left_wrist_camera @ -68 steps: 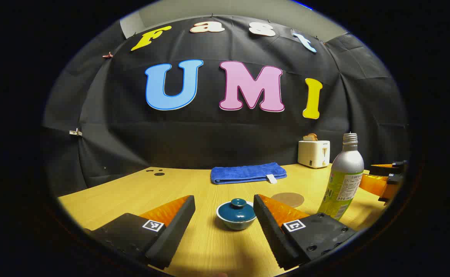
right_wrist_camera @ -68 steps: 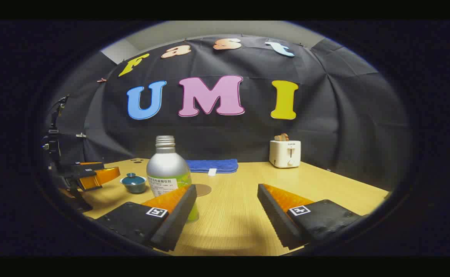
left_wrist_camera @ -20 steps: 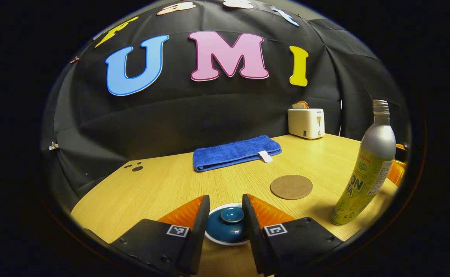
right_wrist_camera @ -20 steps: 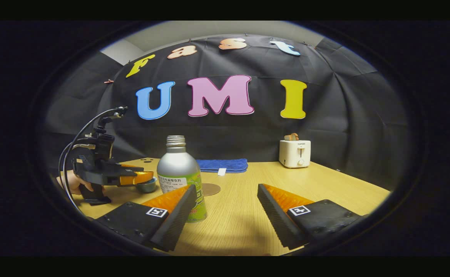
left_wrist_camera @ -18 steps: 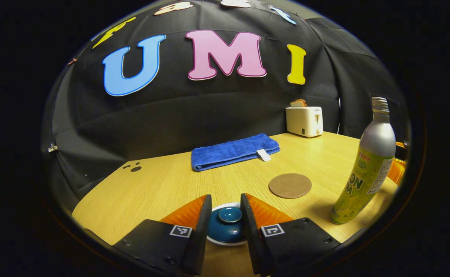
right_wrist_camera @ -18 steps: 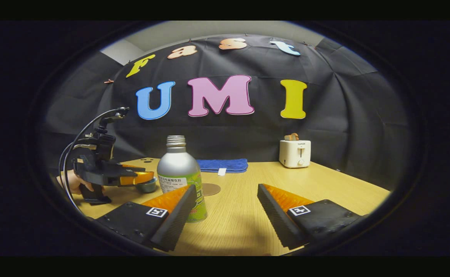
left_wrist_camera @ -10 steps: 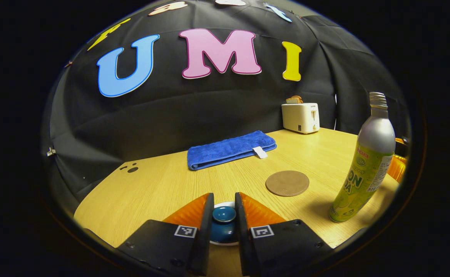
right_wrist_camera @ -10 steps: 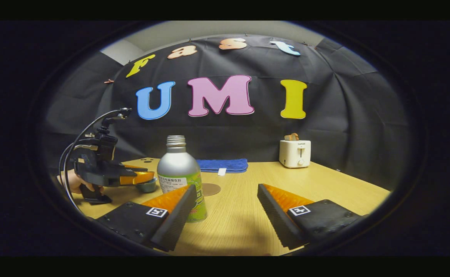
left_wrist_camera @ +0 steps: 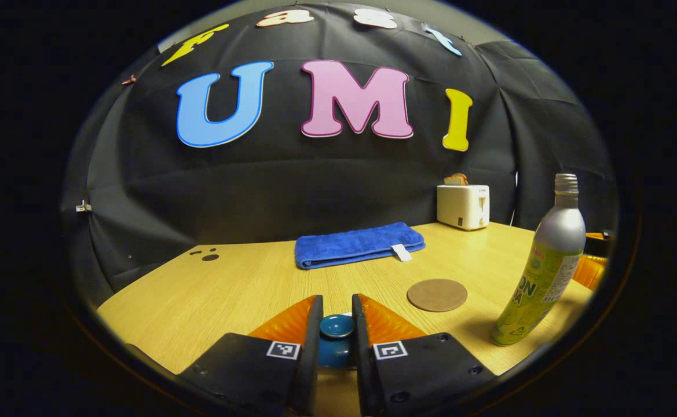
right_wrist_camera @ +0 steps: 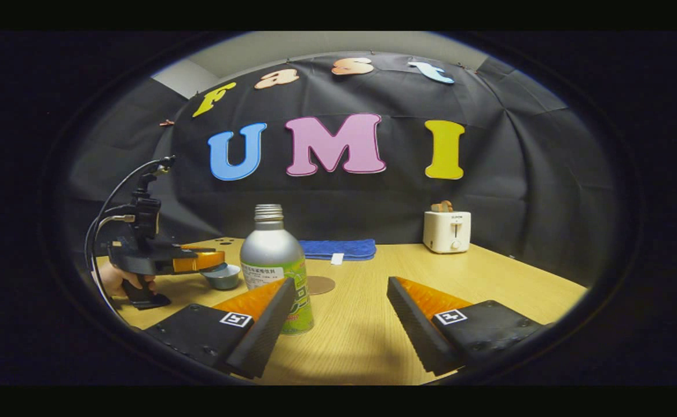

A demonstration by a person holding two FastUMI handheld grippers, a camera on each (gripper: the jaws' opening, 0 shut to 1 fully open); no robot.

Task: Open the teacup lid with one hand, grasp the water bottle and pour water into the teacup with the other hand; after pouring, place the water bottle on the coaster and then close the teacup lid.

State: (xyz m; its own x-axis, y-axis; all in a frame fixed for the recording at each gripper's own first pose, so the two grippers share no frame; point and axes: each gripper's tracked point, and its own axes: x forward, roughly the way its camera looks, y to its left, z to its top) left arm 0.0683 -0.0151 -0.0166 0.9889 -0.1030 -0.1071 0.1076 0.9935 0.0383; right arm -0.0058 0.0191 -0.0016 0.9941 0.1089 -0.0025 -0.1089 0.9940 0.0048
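In the left gripper view my left gripper [left_wrist_camera: 337, 325] is shut on the knob of the teal teacup lid [left_wrist_camera: 337, 328]. The right gripper view shows the left gripper [right_wrist_camera: 213, 260] holding the lid just above the small teacup [right_wrist_camera: 226, 278], whose pale inside shows. The silver and green water bottle [right_wrist_camera: 274, 263] stands upright with its cap off, just beyond my right gripper's left finger. My right gripper [right_wrist_camera: 341, 288] is open and holds nothing. The bottle [left_wrist_camera: 546, 272] stands at the right in the left gripper view, with the round brown coaster [left_wrist_camera: 436, 295] to its left.
A folded blue towel [left_wrist_camera: 358, 245] lies at the back of the wooden table [left_wrist_camera: 240, 289]. A white toaster [left_wrist_camera: 463, 205] with bread stands at the back right. A hand [right_wrist_camera: 115, 281] holds the left gripper's handle. The coaster [right_wrist_camera: 319, 284] lies just behind the bottle.
My left gripper's fingers closed fully on the lid's knob and rose slightly, lifting the lid off the cup. My right gripper stayed open and hardly moved.
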